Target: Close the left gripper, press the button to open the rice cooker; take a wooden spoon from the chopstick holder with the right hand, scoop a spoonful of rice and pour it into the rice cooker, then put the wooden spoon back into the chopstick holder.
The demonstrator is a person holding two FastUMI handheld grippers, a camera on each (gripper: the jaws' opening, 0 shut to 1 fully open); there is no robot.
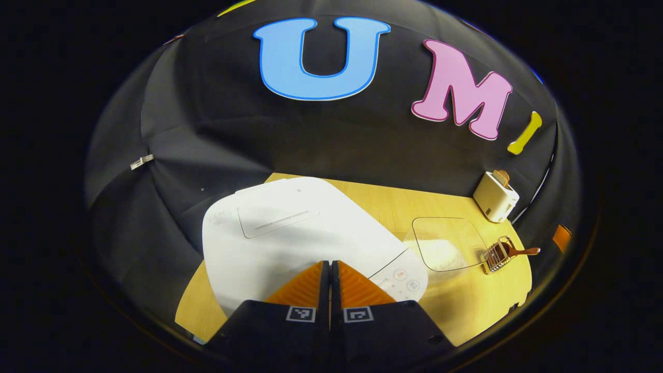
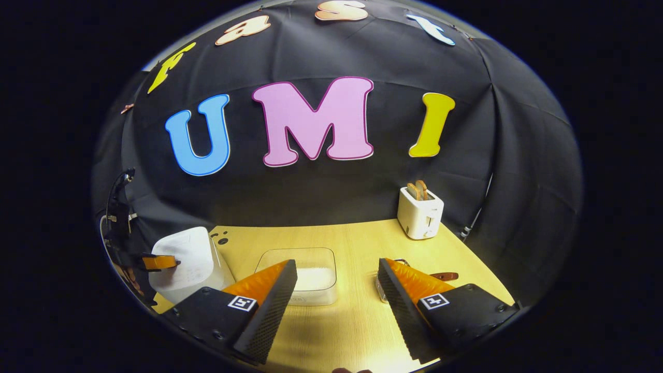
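Left gripper [image 1: 330, 269] closed, empty, over rice cooker [image 1: 290, 233]; right gripper [image 2: 336, 290] wide open, empty.

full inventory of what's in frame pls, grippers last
rice cooker: 1, white, lid shut, table's left end
clear container: 1, transparent, white rice inside, mid table
chopstick holder: 1, wire, right of the container
wooden spoon: 1, brown, in the holder, handle sticking out
toaster: 1, white, brown slices in its slots, back right
table: 1, light wood
left gripper: 1, shut, over the cooker's front
right gripper: 1, open, above the table near the container
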